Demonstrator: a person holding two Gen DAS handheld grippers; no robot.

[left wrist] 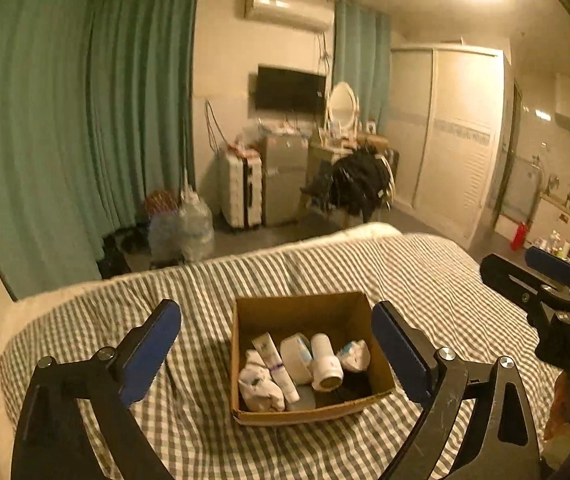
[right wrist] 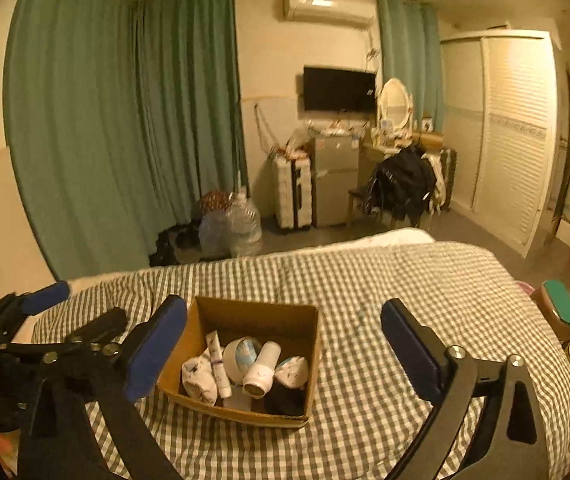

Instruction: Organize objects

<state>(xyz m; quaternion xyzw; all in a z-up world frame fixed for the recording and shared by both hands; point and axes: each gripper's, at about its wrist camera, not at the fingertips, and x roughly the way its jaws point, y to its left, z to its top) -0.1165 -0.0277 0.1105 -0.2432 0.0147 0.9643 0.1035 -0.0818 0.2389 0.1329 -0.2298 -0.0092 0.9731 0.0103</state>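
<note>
A brown cardboard box (left wrist: 245, 412) sits on the checked bed cover (left wrist: 425, 280); it also shows in the right wrist view (right wrist: 189, 398). Inside lie white socks (left wrist: 259, 386), a white tube (left wrist: 275, 360), a round white jar (left wrist: 295, 356), a white bottle (left wrist: 325, 360), another white sock (left wrist: 355, 354) and something dark. My left gripper (left wrist: 277, 348) is open, its blue-padded jaws on either side of the box, held above it. My right gripper (right wrist: 285, 348) is open and empty, the box just right of its left jaw. The right gripper shows at the left view's right edge (left wrist: 541, 276).
The bed cover (right wrist: 425, 300) spreads to the right of the box. Beyond the bed's far edge stand green curtains (left wrist: 65, 120), water jugs (left wrist: 181, 224), a suitcase (left wrist: 241, 192), a small fridge (left wrist: 283, 176), a chair with dark clothes (left wrist: 359, 184) and a wardrobe (left wrist: 453, 132).
</note>
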